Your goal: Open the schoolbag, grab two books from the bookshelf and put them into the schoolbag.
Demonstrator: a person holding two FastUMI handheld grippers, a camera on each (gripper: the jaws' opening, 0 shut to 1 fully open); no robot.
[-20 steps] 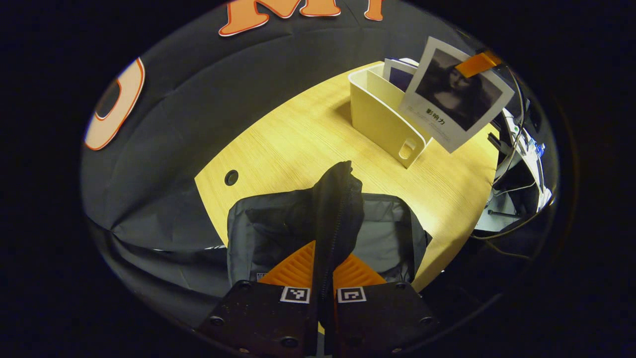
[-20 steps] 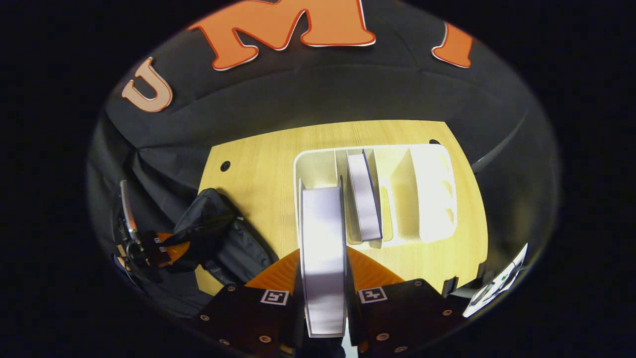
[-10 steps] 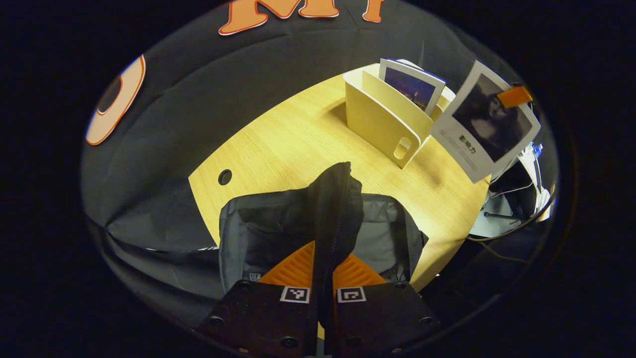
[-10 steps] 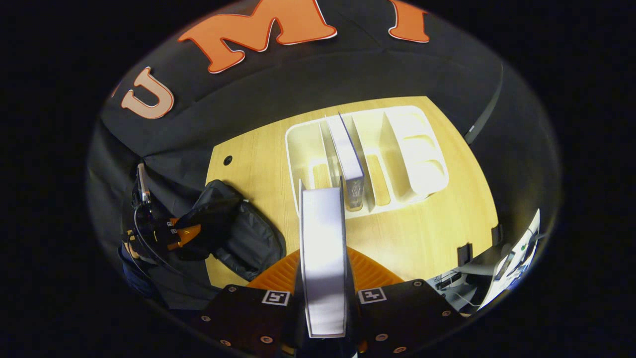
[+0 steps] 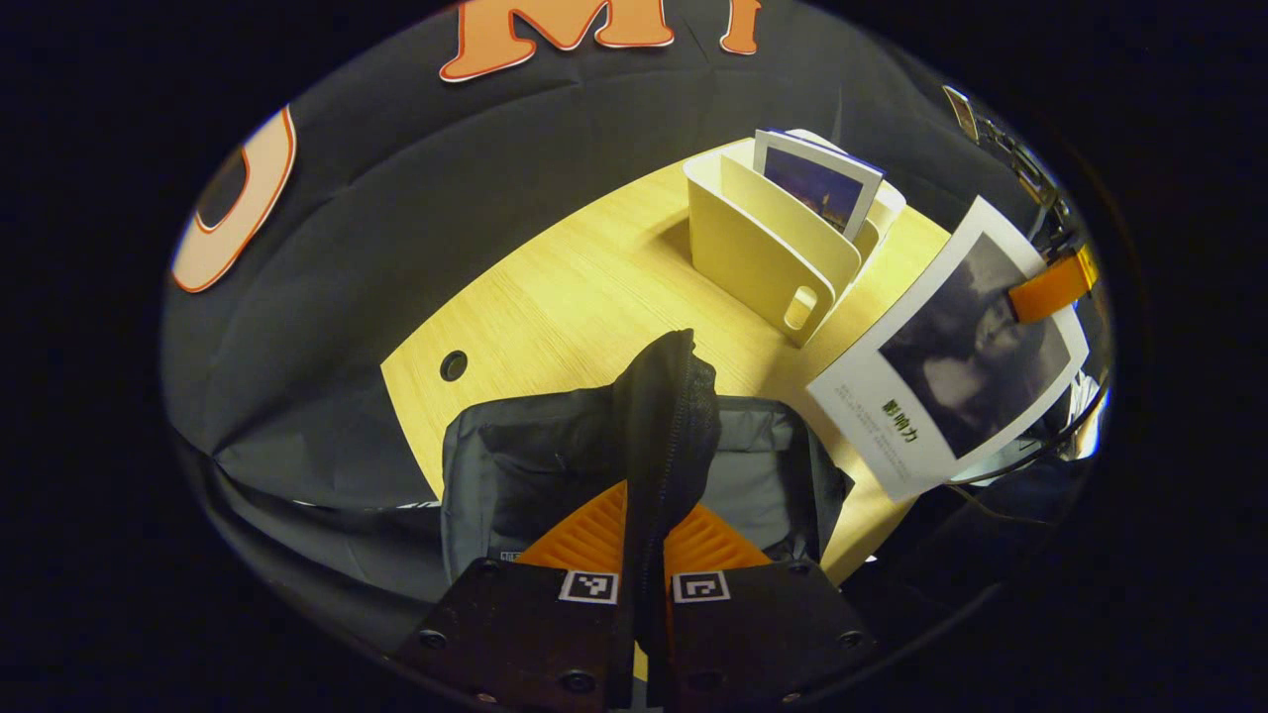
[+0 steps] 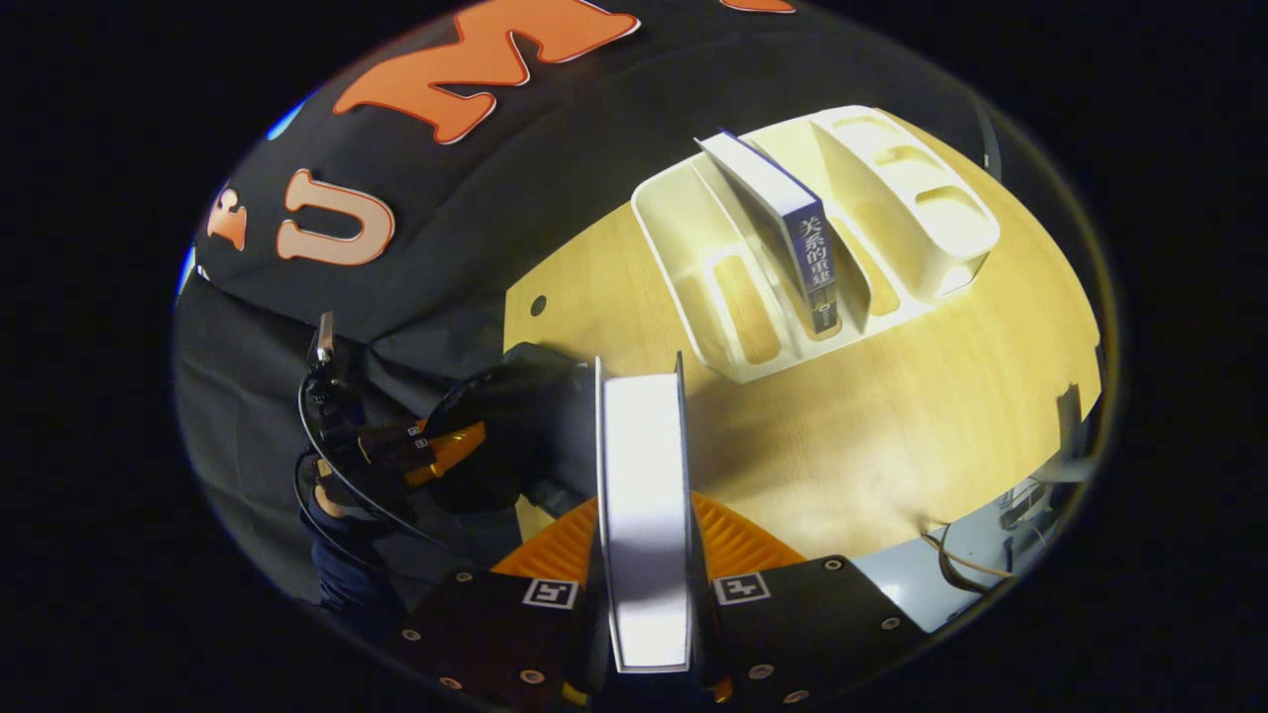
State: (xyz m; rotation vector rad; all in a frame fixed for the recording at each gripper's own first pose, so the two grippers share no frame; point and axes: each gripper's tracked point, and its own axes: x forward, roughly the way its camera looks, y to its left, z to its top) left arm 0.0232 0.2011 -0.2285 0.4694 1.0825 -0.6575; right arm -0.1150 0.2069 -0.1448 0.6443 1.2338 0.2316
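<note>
The left gripper (image 5: pixel 644 540) is clamped on the black fabric schoolbag's (image 5: pixel 634 465) flap. The right gripper (image 6: pixel 644 555) pinches a white-covered book (image 6: pixel 642 515) above the wooden worktop (image 6: pixel 892 416), near the cream plastic bookshelf (image 6: pixel 783 257).

Dark schoolbag (image 5: pixel 634 465) open on desk; white-cover book (image 5: pixel 946 347) airborne beside it; 2nd book (image 6: pixel 783 218) upright in cream bookshelf (image 6: pixel 693 228).

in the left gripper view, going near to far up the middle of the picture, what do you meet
left gripper shut on the bag flap → open schoolbag → bare table → bookshelf → second book standing in it
</note>
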